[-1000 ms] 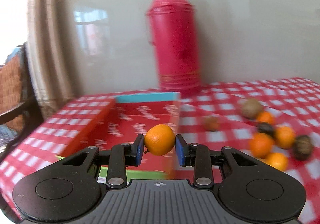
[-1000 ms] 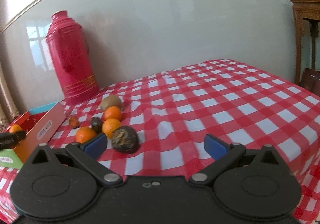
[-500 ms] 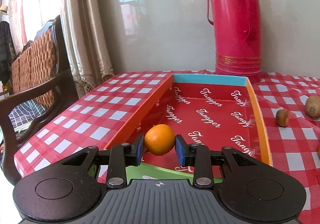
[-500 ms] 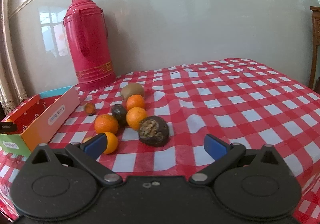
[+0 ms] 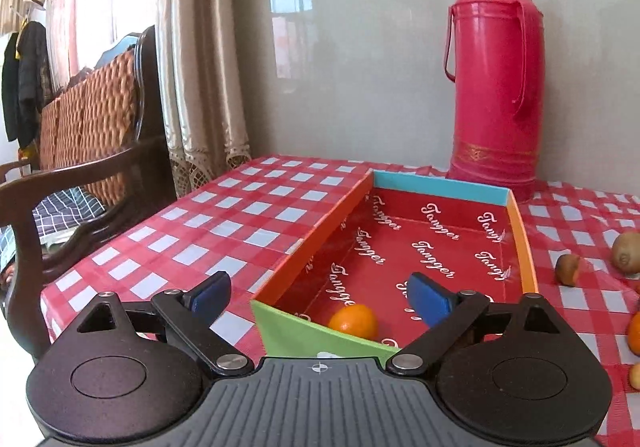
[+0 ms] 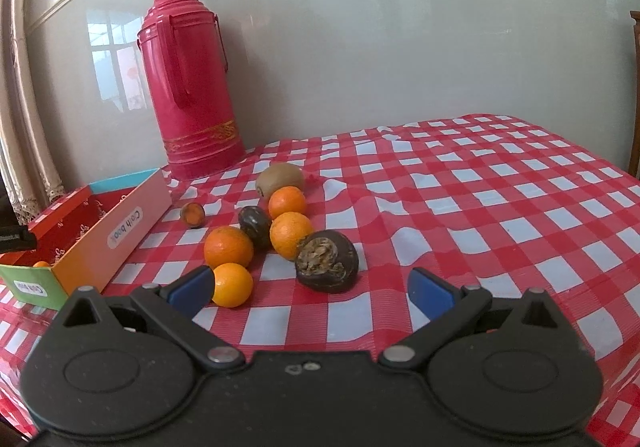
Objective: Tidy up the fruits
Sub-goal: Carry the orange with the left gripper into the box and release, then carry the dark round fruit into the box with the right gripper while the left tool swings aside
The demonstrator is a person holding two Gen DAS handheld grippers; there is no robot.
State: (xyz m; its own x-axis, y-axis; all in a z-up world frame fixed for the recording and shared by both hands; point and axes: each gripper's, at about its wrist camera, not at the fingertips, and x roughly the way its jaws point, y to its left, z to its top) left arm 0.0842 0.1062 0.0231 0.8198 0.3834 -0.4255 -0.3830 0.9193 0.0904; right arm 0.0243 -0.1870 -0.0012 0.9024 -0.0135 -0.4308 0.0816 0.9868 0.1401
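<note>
Step in hand: release. Left gripper (image 5: 320, 297) jaws opening, nothing gripped; orange (image 5: 353, 322) lies in box (image 5: 438, 186). Right gripper (image 6: 310, 289) spread, empty. Next: remaining fruits (image 6: 291, 235) to be grasped.

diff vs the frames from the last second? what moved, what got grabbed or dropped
The left gripper let go of the small orange fruit: its jaws are opening, and the fruit now lies in the near corner of the red-lined cardboard box. The right gripper swung closer to the fruit pile, still open and empty. The loose oranges, brown kiwi and red thermos flask stayed put.
</note>
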